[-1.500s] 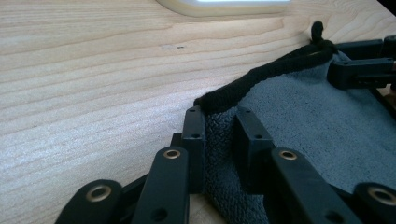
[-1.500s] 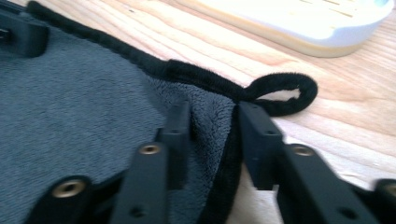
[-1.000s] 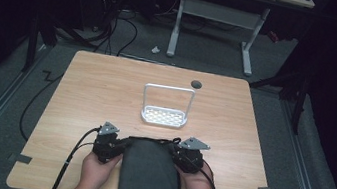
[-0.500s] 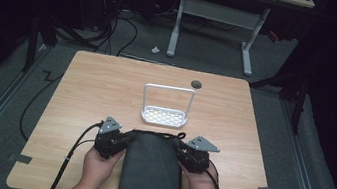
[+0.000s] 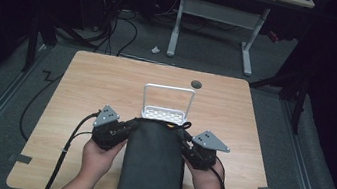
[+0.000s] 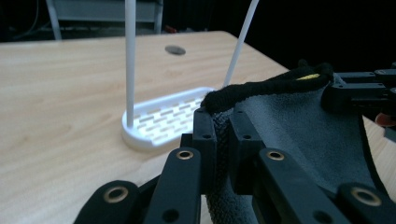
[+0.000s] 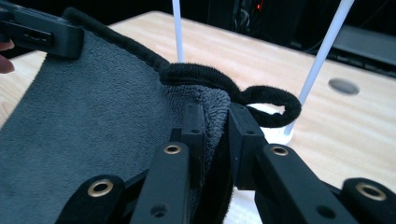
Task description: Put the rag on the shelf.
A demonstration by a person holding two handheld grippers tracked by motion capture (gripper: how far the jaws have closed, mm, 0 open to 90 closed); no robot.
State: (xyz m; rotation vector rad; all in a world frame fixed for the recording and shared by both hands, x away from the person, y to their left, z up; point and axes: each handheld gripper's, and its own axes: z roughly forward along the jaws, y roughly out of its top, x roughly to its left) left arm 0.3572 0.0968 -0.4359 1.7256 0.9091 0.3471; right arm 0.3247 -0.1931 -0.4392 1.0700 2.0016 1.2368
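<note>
Between my two tools hangs a dark grey towel [image 5: 152, 168], stretched flat across the near part of the surface [image 5: 81, 86] and running off its near edge toward me. My left tool [image 5: 127, 128] is clamped on the towel's far left corner; in the left gripper view the jaws stand nearly together with the thick black hem [image 6: 261, 86] pinched between them. My right tool [image 5: 186, 138] is clamped on the far right corner in the same way, and in the right gripper view the folded pile bulges up between the jaws. A small black loop [image 7: 275, 105] sticks out from the hem just past my right tool. Each tool's view shows the other tool holding the opposite corner across the cloth, with a bit of yellow tag [image 6: 309, 76] at the hem near the right one.

Just beyond both tools stands a white rack [image 5: 166, 112]: a slotted oval base lying flat on the surface, with a thin hoop rising upright from it. The towel's far hem lies over the near rim of that base. Farther off, past the rack and a little to my right, there is a round dark hole [image 5: 196, 84] in the surface. Cables trail back from both tools toward me.
</note>
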